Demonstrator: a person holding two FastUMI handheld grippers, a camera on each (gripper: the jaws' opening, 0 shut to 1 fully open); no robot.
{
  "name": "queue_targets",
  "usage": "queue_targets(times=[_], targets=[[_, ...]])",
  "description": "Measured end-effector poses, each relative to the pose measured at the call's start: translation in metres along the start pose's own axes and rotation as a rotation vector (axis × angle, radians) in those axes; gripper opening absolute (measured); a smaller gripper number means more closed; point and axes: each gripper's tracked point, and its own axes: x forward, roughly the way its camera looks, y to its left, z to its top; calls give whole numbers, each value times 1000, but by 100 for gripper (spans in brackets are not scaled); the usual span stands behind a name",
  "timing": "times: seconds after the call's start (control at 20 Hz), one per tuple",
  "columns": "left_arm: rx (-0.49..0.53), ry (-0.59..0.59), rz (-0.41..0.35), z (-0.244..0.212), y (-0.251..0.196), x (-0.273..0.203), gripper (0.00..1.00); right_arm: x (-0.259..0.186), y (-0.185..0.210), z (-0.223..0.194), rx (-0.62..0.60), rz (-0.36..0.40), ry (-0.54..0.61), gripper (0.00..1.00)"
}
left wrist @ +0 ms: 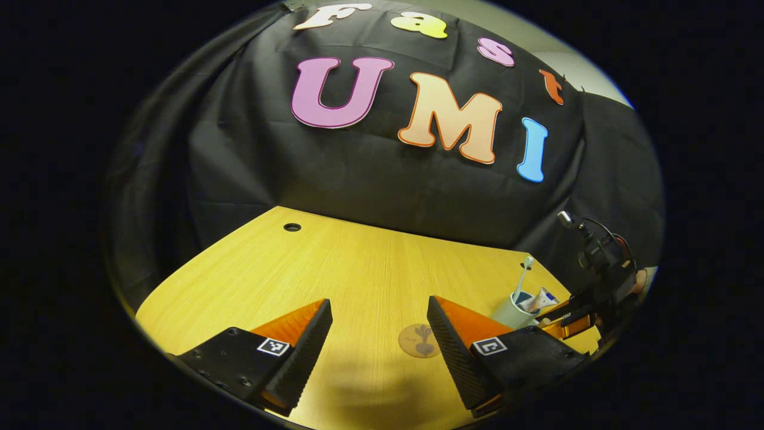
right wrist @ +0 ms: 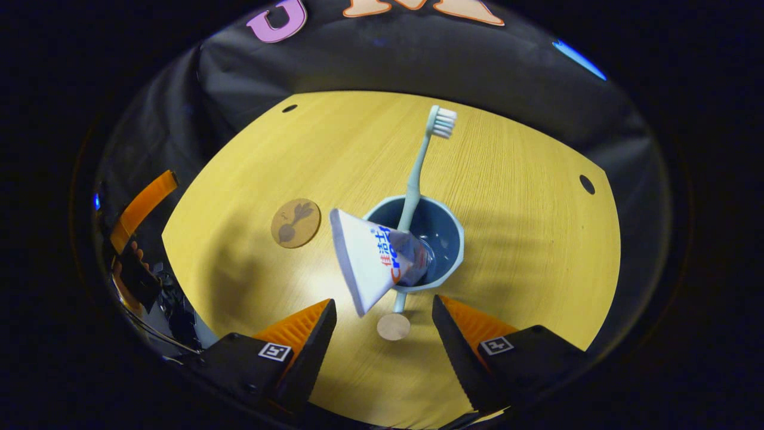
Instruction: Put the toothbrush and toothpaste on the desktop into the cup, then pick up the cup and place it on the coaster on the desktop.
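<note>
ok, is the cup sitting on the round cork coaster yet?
No, the pale blue-green cup stands on bare wooden desktop, apart from the round cork coaster.

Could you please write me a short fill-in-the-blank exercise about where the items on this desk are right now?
1. The toothbrush and the toothpaste tube both stand inside the ____.
2. The cup rests on the desktop, not yet on the round ____.
3. Both fingers of the right gripper stand ____, holding nothing.
4. The toothbrush's ____ point up, out of the cup.

Missing words: cup; coaster; apart; bristles
</note>
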Motion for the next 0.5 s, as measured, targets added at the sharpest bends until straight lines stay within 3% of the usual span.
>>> queue_targets(times=[0.1,0.15,0.4,0.5], targets=[[-3,22,-12,-6,3,1,95,4,-3,1,-9,-18,40,98],[-9,31,-16,-8,4,0,95,7,-4,1,-5,-23,60,92],[-52,57,-25,-16,11,5,95,18,-12,4,-14,-67,147,86],[-61,64,-37,-16,11,9,95,21,-15,3,11,-81,174,77]])
